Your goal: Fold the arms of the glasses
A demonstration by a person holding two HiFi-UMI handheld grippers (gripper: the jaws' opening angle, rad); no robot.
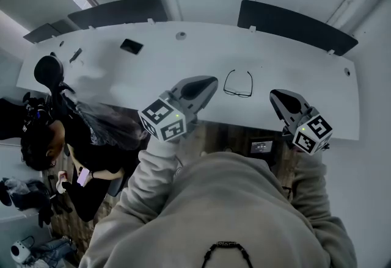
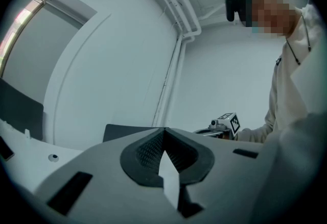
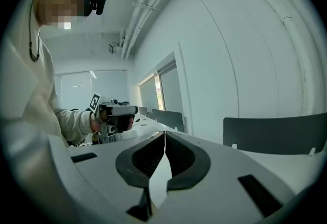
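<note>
A pair of black-rimmed glasses (image 1: 237, 85) lies on the white table (image 1: 153, 71) with its arms unfolded, near the front edge. My left gripper (image 1: 205, 84) hovers just left of the glasses, shut and holding nothing. My right gripper (image 1: 281, 99) hangs to the right of them, also shut and empty. In the left gripper view the jaws (image 2: 164, 132) meet in a closed line, and the right gripper (image 2: 225, 123) shows beyond them. The right gripper view shows closed jaws (image 3: 164, 135) with the left gripper (image 3: 115, 113) across from them. Neither gripper view shows the glasses.
A flat black device (image 1: 131, 46) and a small round fitting (image 1: 181, 35) lie farther back on the table. Dark chair backs (image 1: 294, 24) stand behind its far edge. A person (image 1: 46, 138) sits at the table's left end, beside a black lamp-like object (image 1: 49, 70).
</note>
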